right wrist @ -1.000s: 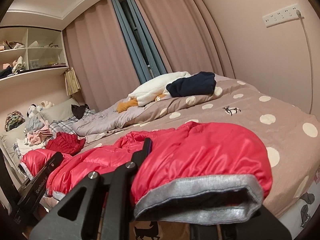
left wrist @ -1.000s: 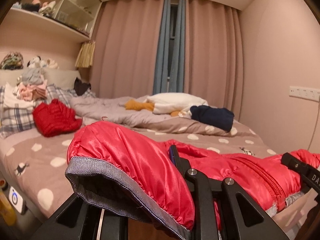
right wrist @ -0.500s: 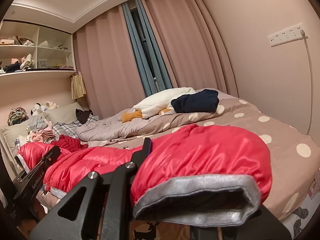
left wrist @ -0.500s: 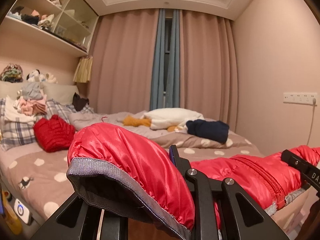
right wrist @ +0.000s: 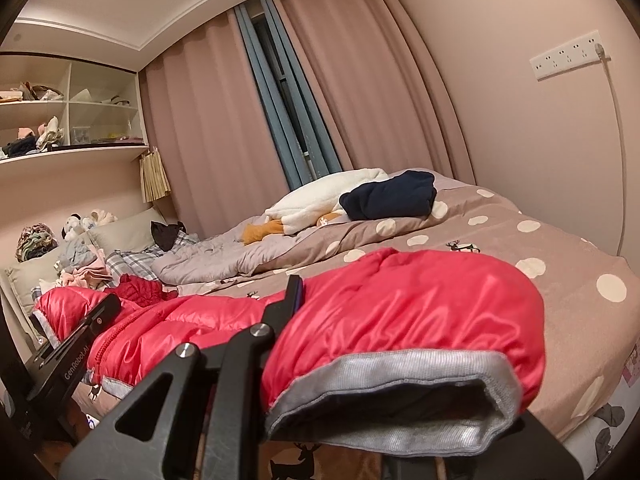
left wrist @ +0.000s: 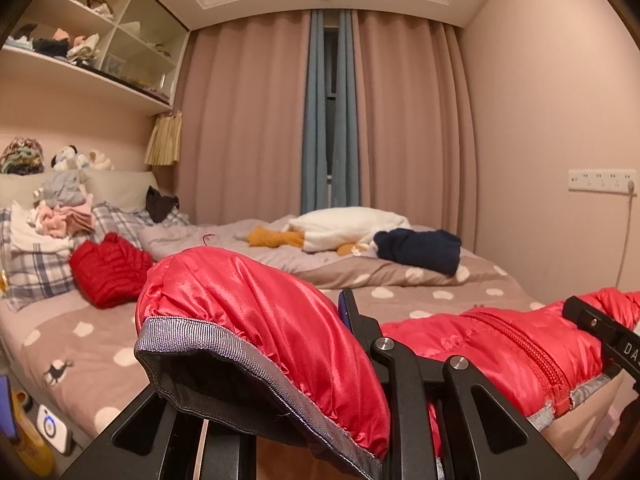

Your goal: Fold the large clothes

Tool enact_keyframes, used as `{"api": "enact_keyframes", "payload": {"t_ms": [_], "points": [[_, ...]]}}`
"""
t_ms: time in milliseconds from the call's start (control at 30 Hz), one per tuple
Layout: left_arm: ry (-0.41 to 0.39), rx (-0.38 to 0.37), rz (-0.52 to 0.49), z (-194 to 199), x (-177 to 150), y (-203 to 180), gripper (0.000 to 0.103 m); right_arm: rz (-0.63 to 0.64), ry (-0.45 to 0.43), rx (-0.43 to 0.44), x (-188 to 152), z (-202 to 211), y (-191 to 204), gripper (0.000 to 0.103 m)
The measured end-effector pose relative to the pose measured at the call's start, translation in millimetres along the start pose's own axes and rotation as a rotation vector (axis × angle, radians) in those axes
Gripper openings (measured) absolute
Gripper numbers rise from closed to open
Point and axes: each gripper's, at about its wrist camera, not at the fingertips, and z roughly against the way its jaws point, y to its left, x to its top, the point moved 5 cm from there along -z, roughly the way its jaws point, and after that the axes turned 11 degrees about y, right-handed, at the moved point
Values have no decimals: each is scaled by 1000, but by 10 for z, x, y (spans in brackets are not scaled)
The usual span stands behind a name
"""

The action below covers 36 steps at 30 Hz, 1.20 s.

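Holding: you have the red puffer jacket (left wrist: 496, 344) stretched between both grippers over the bed's near edge, one cuff in each.
Left gripper (left wrist: 320, 360): its fingers are clenched on the left sleeve cuff (left wrist: 248, 364), whose grey ribbed band droops open toward you.
Right gripper (right wrist: 320, 344): its fingers are clamped on the right sleeve cuff (right wrist: 400, 384); the grey band gapes toward the camera.
Jacket body: zipper side up, it spans the gap between your hands, with its grey hem toward you at the bed's near edge.
Bed (right wrist: 560, 280): a dotted brown cover carries a folded red garment (left wrist: 108, 272) near the pillows at the left edge, and a navy garment (right wrist: 388, 200) by a white plush toy (left wrist: 344, 226) toward the far edge.
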Motion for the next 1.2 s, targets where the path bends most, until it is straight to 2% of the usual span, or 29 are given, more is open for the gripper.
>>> {"api": "enact_keyframes", "payload": {"t_ms": [300,433,567,833,1000,1200], "points": [[21,24,-25,-166,34,-28,21,8,6,12,78,-174,1,18],[55,23,-23,-366,78,-13,21,10,17,8,127,-351,19,18],[53,27,-18,-544,124,34,21,-1,9,25,212,-524,43,19],[118,19,33,-941,177,130,21,10,21,-9,330,-890,139,19],[132,31,8,-1093,164,100,21,-5,41,-16,347,-1052,96,20],[142,12,6,-1196,149,108,21,-32,65,-31,344,-1189,28,20]]}}
